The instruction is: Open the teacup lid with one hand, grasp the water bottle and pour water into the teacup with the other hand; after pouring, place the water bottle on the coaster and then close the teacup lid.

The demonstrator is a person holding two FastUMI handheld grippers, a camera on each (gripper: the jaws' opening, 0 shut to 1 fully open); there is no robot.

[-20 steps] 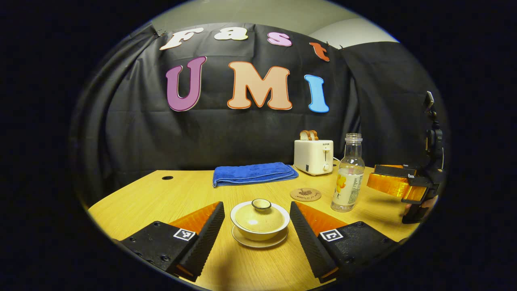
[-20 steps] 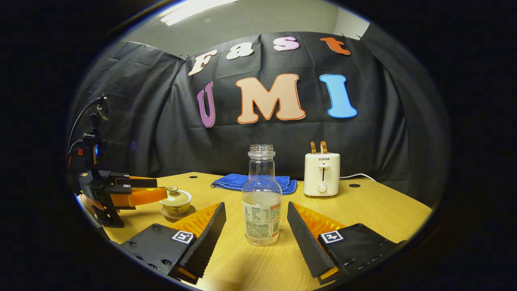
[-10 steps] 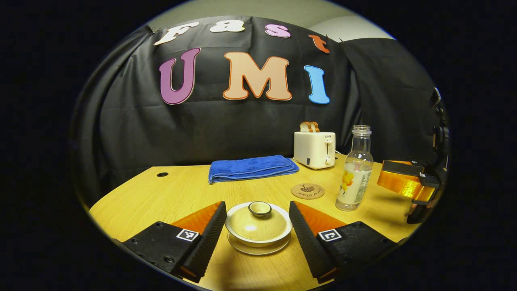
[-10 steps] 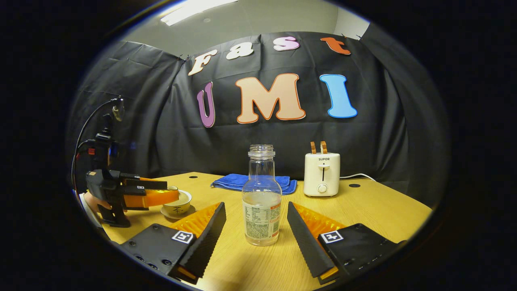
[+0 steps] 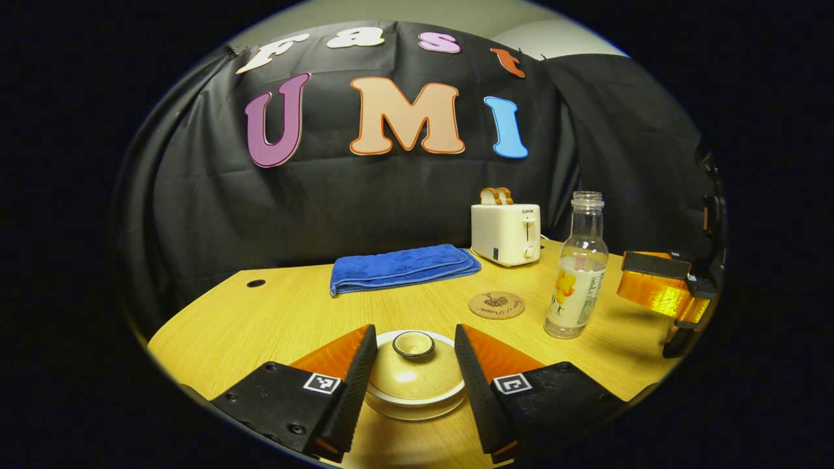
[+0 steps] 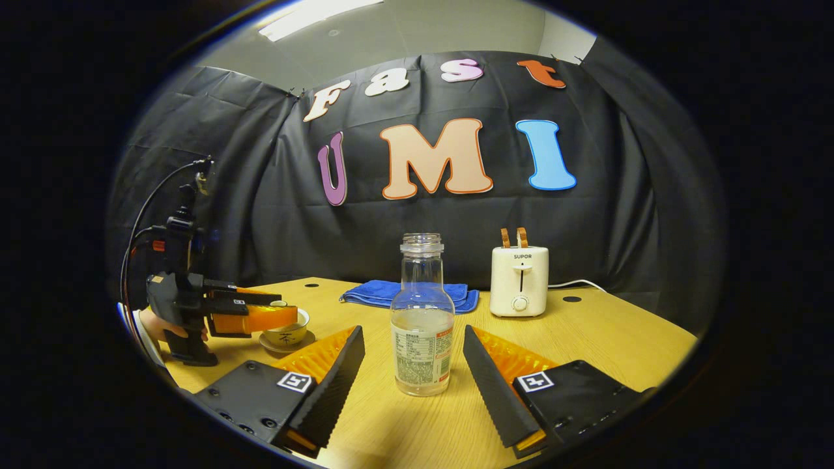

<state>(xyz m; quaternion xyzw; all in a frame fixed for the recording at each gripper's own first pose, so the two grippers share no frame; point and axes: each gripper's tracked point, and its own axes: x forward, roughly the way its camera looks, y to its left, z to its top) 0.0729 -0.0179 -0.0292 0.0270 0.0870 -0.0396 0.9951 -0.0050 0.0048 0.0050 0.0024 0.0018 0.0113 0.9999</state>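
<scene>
Now the left tool [image 5: 414,384] is seen low over the teacup [image 5: 415,384] near the front edge of the bench [image 5: 273,312]. Its two fingers are set on either side of the teacup lid [image 5: 415,366], very close to its rim. Whether the rim is being pressed cannot be told. The lid is still sitting on the cup, and the cup is sitting on its saucer [image 5: 417,410].

The right tool [image 6: 414,378] is held wide, with the water bottle [image 6: 422,326] standing upright between its fingers. The bottle is not touched by either finger. No cap is seen on the bottle, and some water is seen inside.

A round coaster [image 5: 496,305] is laid flat between the teacup and the bottle. A folded blue towel [image 5: 401,267] and a white toaster [image 5: 507,233] are placed toward the back edge of the bench.
</scene>
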